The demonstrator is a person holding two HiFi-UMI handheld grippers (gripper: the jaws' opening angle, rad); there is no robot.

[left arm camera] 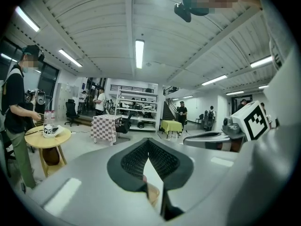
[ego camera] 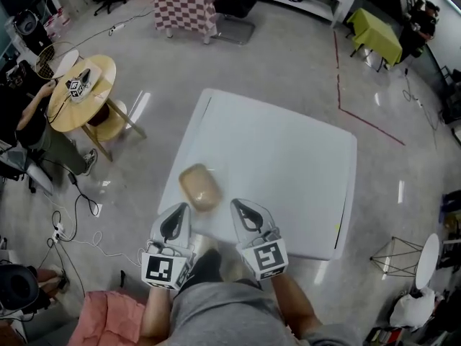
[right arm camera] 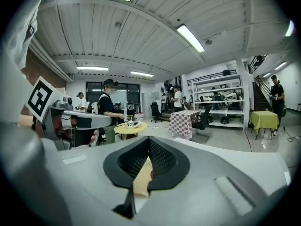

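The person stands at the near edge of the white table point(ego camera: 288, 157) with both tools held low. The left gripper point(ego camera: 176, 218) has its jaws pressed together with nothing between them, and the right gripper point(ego camera: 247, 215) is the same, closed and empty. A tan loaf-shaped lump point(ego camera: 199, 186) lies on the table near its left near corner, just ahead of the two tips and slightly nearer the left one, touching neither. To my eye the risk is a push: closed tips meeting that rounded, soft-looking lump would likely shove or dent it, and with the edge so close it could slide off to the floor, where loose cables point(ego camera: 79, 207) lie beside the round wooden table point(ego camera: 83, 92)
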